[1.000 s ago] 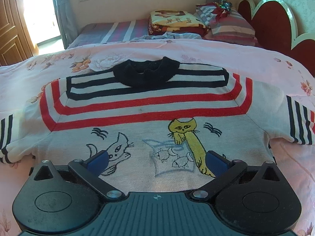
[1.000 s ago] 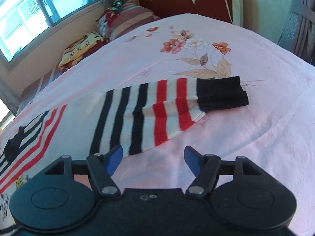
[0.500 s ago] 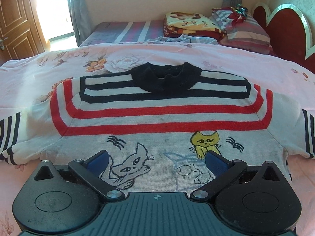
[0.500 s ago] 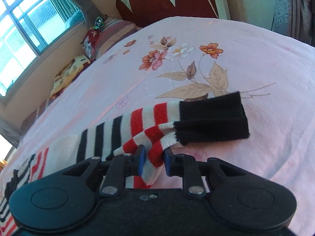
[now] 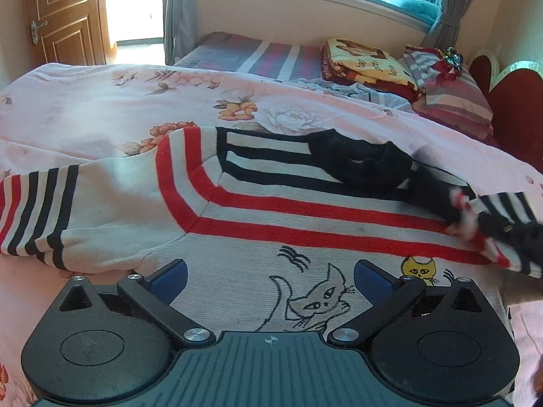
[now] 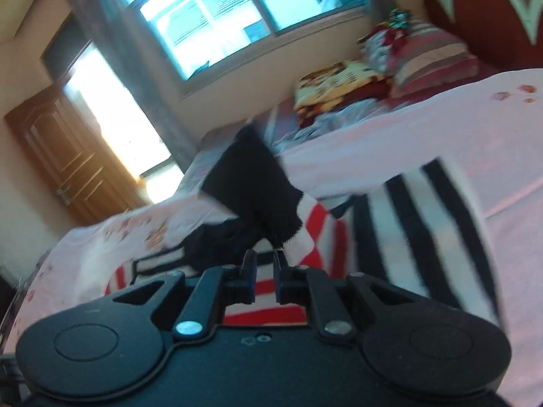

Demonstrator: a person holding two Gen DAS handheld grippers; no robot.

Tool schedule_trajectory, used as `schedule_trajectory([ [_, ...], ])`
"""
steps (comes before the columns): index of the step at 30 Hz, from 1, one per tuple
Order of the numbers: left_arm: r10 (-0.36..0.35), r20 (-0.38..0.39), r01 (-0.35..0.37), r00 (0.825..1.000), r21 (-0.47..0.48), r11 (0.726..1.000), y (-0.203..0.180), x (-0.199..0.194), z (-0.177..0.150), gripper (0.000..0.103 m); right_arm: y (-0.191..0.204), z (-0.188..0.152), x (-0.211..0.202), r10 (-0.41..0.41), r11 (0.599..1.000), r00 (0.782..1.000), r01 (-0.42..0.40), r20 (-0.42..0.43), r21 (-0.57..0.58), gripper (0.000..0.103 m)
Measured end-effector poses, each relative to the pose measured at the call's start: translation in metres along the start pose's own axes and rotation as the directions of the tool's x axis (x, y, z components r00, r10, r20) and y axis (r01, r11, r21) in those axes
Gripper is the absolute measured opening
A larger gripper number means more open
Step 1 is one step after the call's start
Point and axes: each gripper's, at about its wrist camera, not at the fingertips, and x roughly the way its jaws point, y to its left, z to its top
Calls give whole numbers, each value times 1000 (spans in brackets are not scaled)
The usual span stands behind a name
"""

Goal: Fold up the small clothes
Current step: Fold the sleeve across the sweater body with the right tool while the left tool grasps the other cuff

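Right wrist view: the right tool (image 6: 264,266), whose jaws have just closed, is clamped on the sweater's (image 5: 305,224) right sleeve (image 6: 271,203), now lifted over the body; first fold underway. Left tool (image 5: 269,278), jaws apart, hovers above the hem. Sweater lies on the bed (image 5: 85,101); pillows (image 5: 448,95) stand clear.
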Motion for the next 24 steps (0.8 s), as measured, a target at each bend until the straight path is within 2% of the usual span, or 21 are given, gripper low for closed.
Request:
schedule_trajectory([
  [1, -21, -10, 21, 1000, -11, 1000, 6, 2, 1, 103, 16, -10, 16, 23, 999, 999, -25, -44, -26, 11],
  [3, -62, -43, 61, 997, -21, 998, 12, 9, 2, 103, 40, -31, 48, 12, 995, 989, -26, -147, -93, 26],
  [5, -105, -76, 104, 992, -21, 994, 14, 18, 0, 103, 50, -45, 60, 7, 994, 979, -28, -203, -102, 26],
  [6, -137, -90, 135, 987, -21, 991, 13, 22, -1, 103, 51, -48, 56, 4, 994, 980, -25, -198, -102, 27],
  [7, -174, -106, 172, 979, -23, 985, 9, 27, -1, 103, 51, -48, 49, -6, 994, 983, -14, -182, -109, 35],
  [8, -204, -118, 202, 972, -25, 979, 6, 31, -1, 103, 51, -48, 38, -28, 992, 987, 9, -155, -122, 50],
  [10, -279, -131, 276, 951, -43, 960, -7, 40, 0, 103, 43, -45, 15, -79, 987, 992, 64, -97, -146, 67],
  [12, -339, -143, 333, 930, -69, 940, -24, 51, 3, 103, 32, -42, -5, -150, 973, 987, 138, -56, -183, 66],
  [16, -454, -190, 432, 870, -148, 890, -62, 86, 17, 103, 1, -45, -30, -315, 933, 949, 305, -25, -192, 67],
  [17, -479, -198, 449, 855, -176, 876, -70, 95, 19, 93, -7, -46, -34, -347, 924, 938, 337, -24, -180, 67],
  [18, -504, -211, 467, 838, -202, 861, -78, 105, 21, 69, -15, -48, -36, -372, 916, 928, 363, -25, -167, 67],
  [19, -530, -238, 483, 814, -232, 845, -86, 119, 22, 60, -23, -50, -38, -394, 910, 919, 386, -26, -154, 67],
  [20, -549, -251, 487, 797, -270, 830, -92, 131, 22, 56, -30, -53, -35, -410, 905, 912, 403, -30, -139, 67],
  [24, -569, -200, 479, 798, -363, 799, -106, 150, 22, 56, -47, -60, -32, -414, 908, 909, 409, -42, -88, 67],
])
